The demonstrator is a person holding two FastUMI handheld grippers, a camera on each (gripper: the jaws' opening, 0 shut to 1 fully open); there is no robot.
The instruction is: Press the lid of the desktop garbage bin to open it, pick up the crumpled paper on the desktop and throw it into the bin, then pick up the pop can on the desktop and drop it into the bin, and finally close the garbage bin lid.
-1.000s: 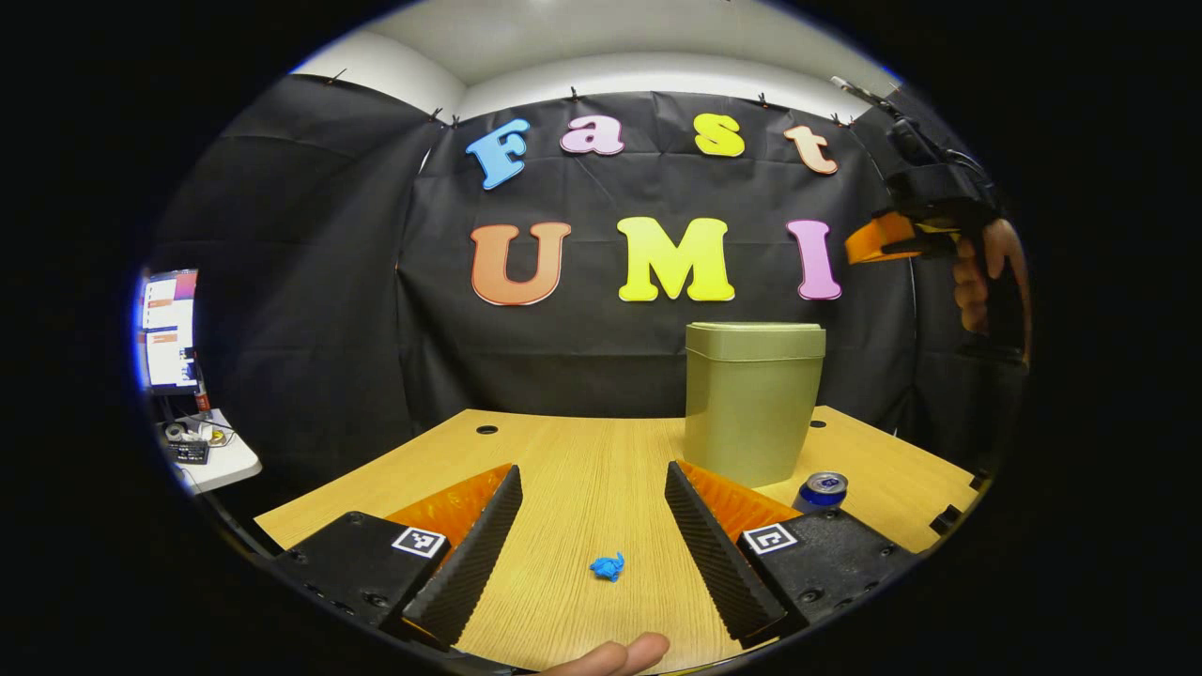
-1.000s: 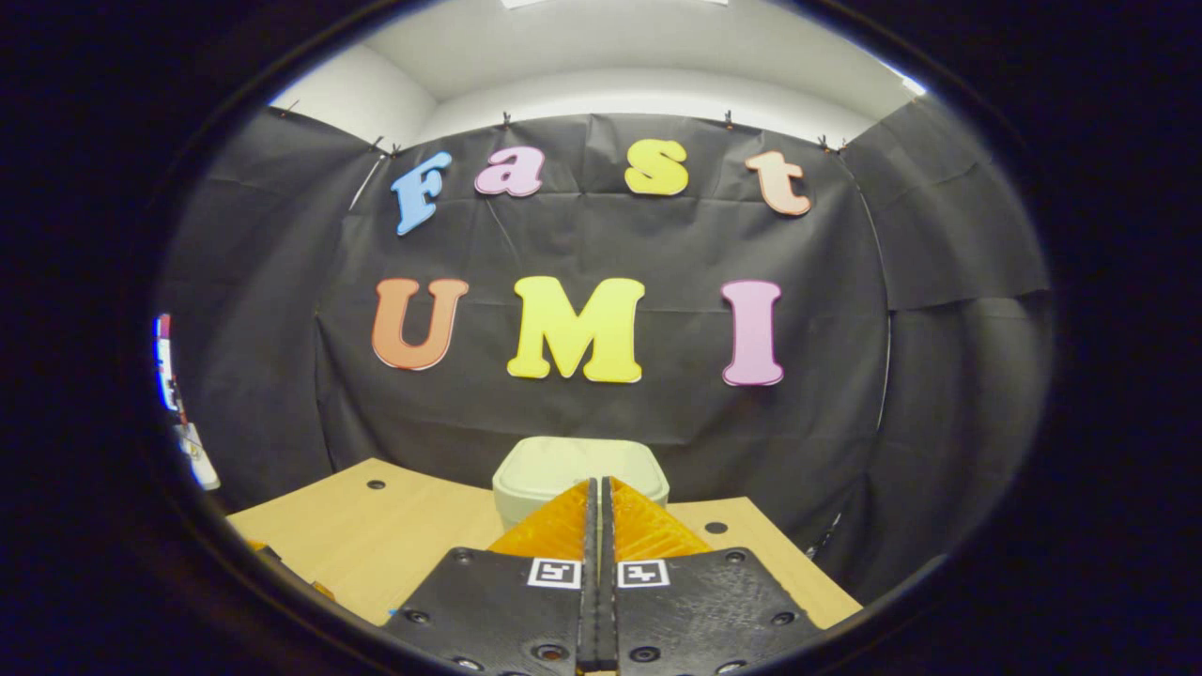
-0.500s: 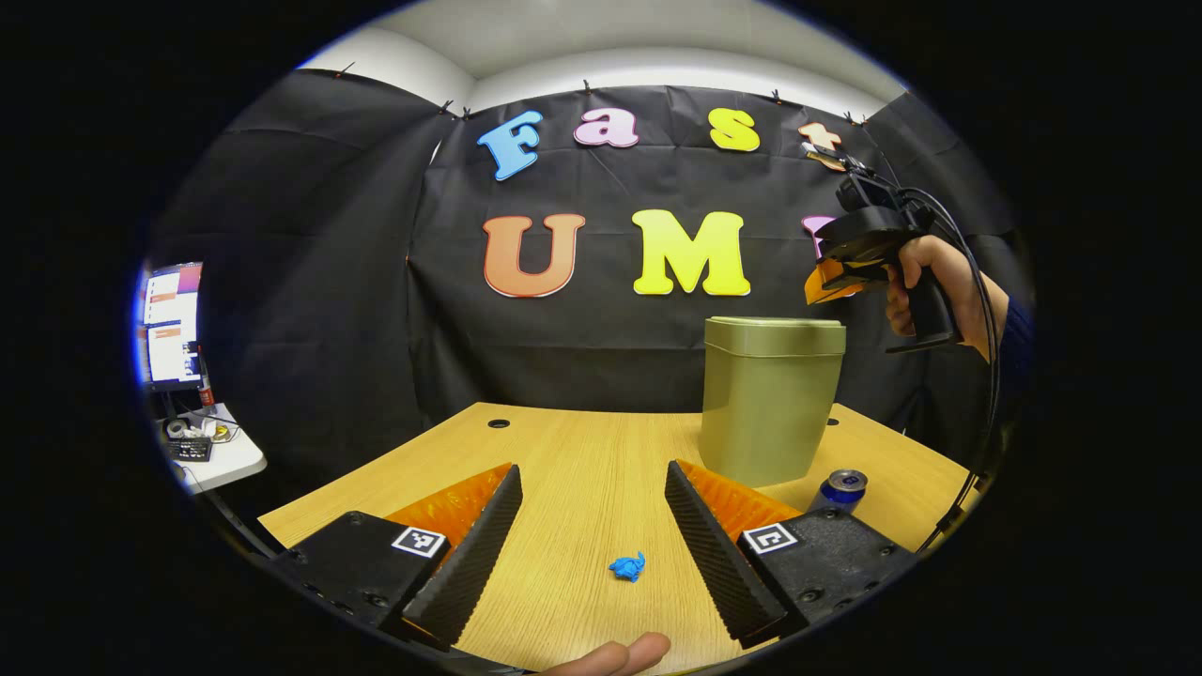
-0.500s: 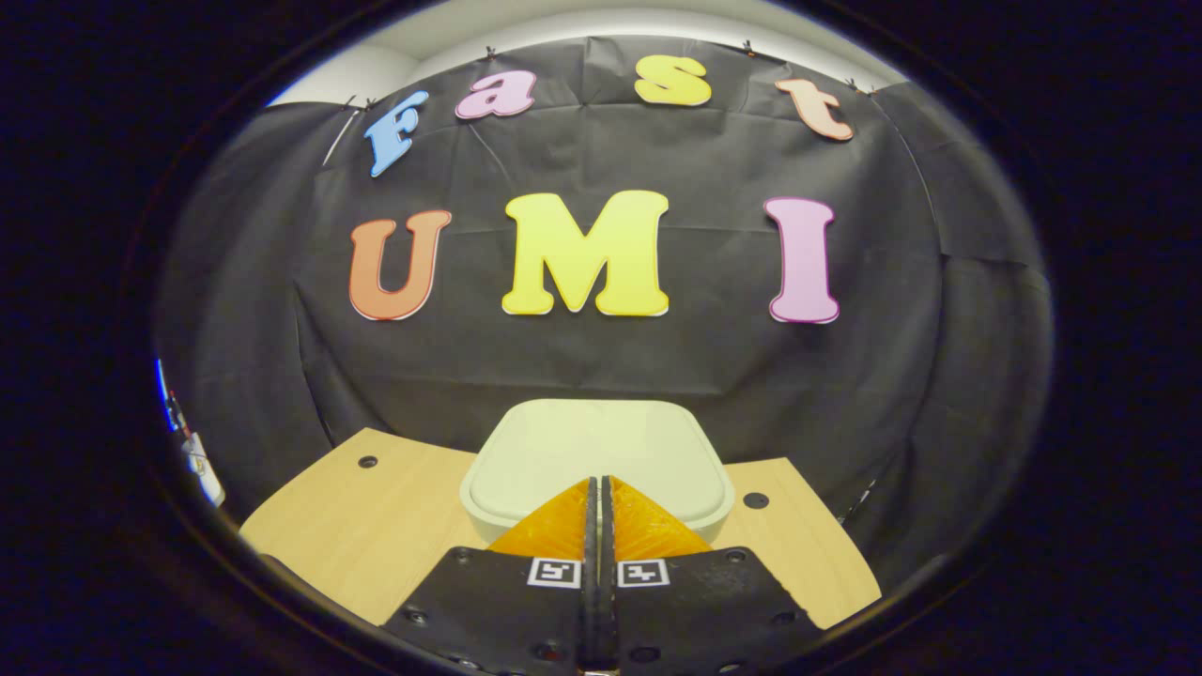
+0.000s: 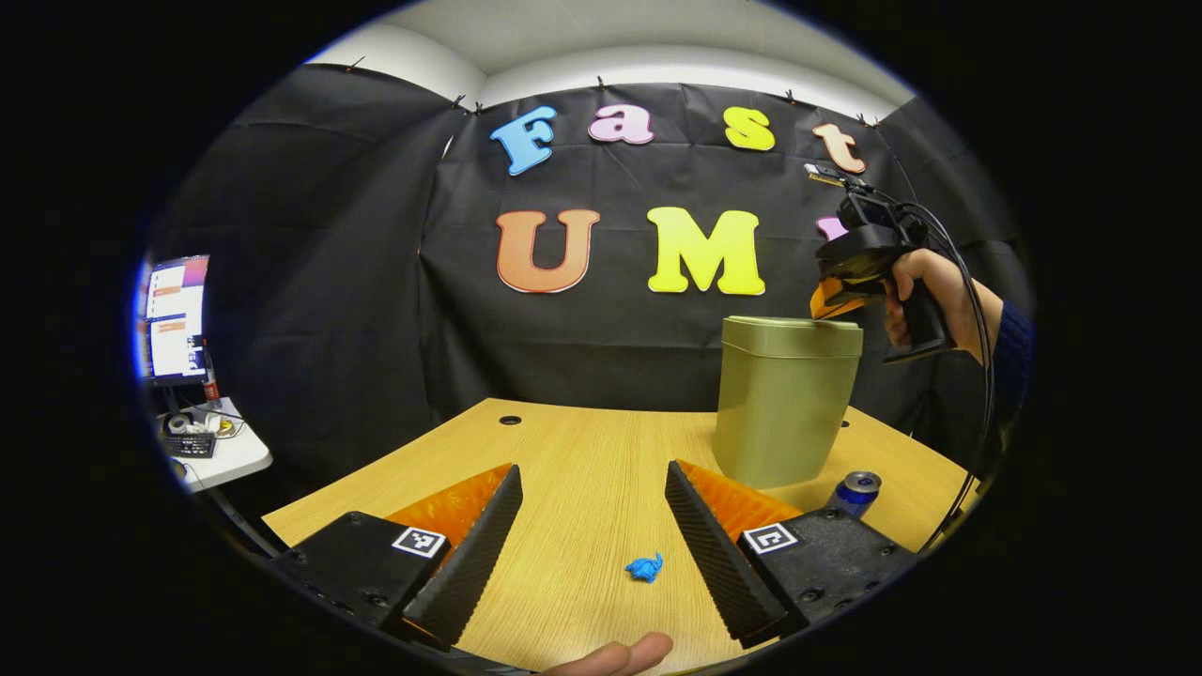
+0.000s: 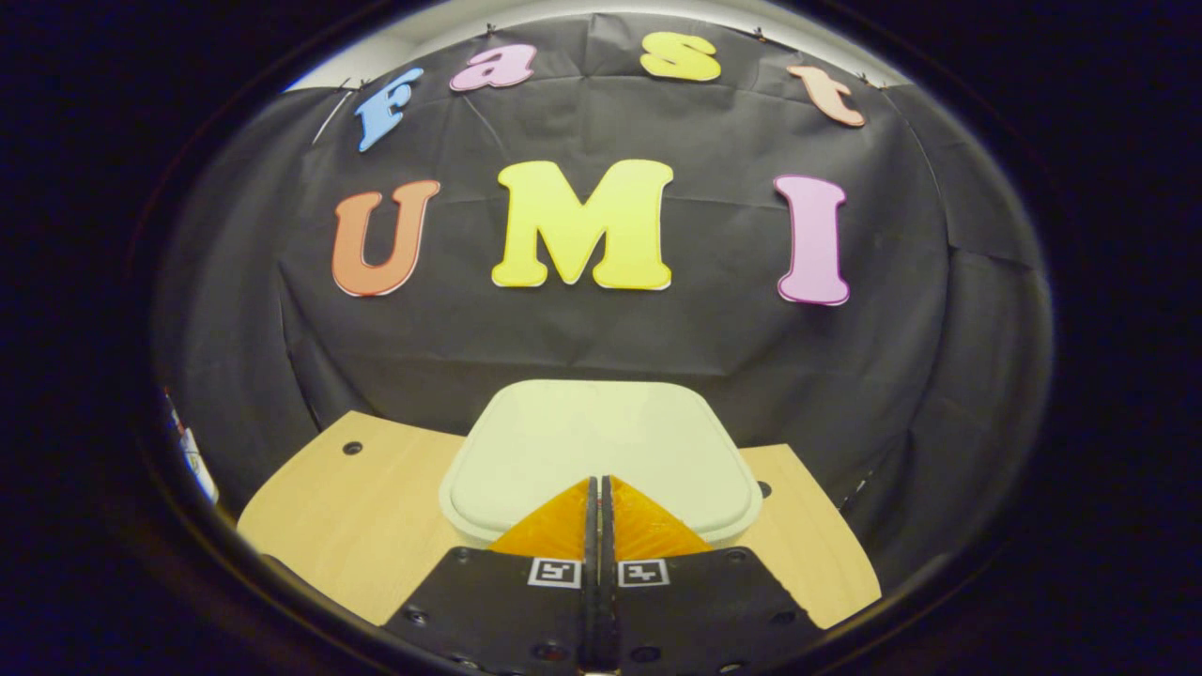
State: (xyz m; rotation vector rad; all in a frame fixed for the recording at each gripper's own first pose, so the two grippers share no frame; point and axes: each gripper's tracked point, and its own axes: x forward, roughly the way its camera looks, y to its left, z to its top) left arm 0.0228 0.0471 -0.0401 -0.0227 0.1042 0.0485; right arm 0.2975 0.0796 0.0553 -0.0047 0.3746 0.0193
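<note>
step: lid press | right gripper (image 6: 597, 483) fingers pressed together, empty, tip over olive-green plastic bin's flat lid (image 6: 601, 441), closed to act as a poker | left gripper (image 5: 592, 512) fingers wide, low over wooden desk (image 5: 582, 451), bracketing small blue crumpled paper (image 5: 644, 568) | blue pop can (image 5: 855, 490) beside bin

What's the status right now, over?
Right tongs shut, tips at bin lid. Left tongs open above crumpled paper. Pop can beside bin. Lid closed.

Olive-green bin (image 5: 782, 404), blue crumpled paper (image 5: 644, 568), blue pop can (image 5: 853, 492), light woodgrain desktop (image 5: 582, 469)
</note>
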